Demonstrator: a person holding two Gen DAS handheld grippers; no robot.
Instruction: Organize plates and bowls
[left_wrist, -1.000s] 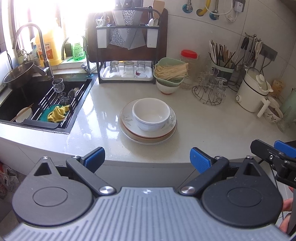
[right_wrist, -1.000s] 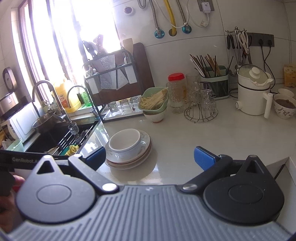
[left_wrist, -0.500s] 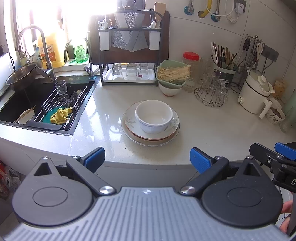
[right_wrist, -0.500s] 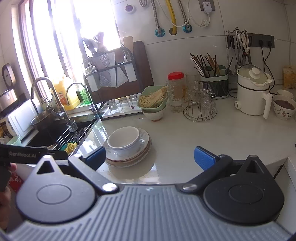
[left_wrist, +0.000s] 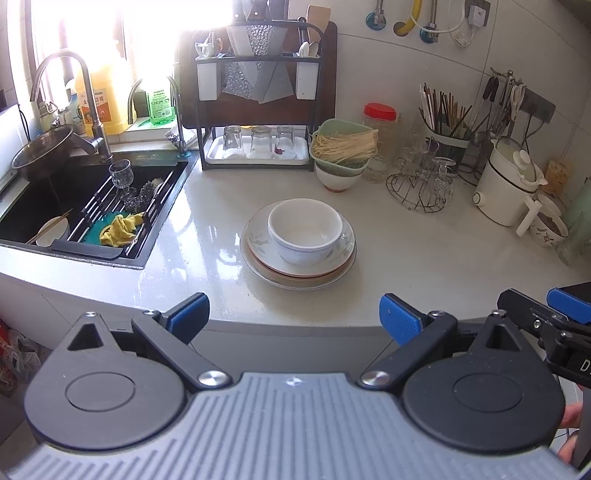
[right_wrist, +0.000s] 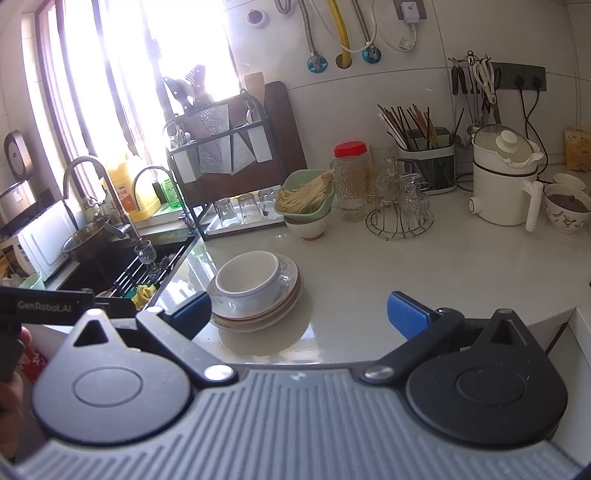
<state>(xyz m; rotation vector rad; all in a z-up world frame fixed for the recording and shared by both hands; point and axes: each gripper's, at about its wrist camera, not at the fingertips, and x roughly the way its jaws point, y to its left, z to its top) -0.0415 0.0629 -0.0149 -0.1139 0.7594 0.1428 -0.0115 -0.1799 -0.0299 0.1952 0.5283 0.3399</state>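
Grippers, left (left_wrist: 294, 314) and right (right_wrist: 299, 312), gape empty before bowl (left_wrist: 305, 230) on seemingly three plates (left_wrist: 334, 268).

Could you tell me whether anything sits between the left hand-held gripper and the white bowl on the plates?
Nothing visible does. The left hand-held gripper is open short of the counter edge, with only bare countertop before the white bowl on the stacked plates.

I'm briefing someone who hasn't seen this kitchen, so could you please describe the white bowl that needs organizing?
Start at the black sink and move right along the pale countertop to the stack of plates in the middle. The white bowl sits upright on top of it, empty, unlike the bowl behind it, which carries a green strainer of noodles.
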